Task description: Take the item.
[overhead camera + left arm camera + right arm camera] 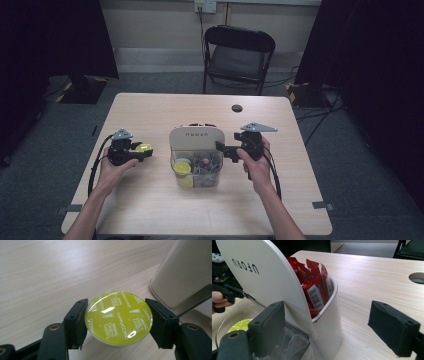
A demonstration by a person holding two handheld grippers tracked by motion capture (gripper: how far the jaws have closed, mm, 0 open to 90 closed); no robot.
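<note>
Left gripper view shows the left gripper (117, 322) with its fingers (75, 320) clamped on the rim of a round, yellow-green foil-topped coffee capsule (118, 318), held above the pale wooden worktop (50, 270) beside the white plastic organiser box (182, 272). The grip bears only on the thin curved edge, so the capsule could pivot or slip out if tilted. The right gripper (332, 322) has its fingers spread wide beside the box's white wall and might nudge the box.
</note>
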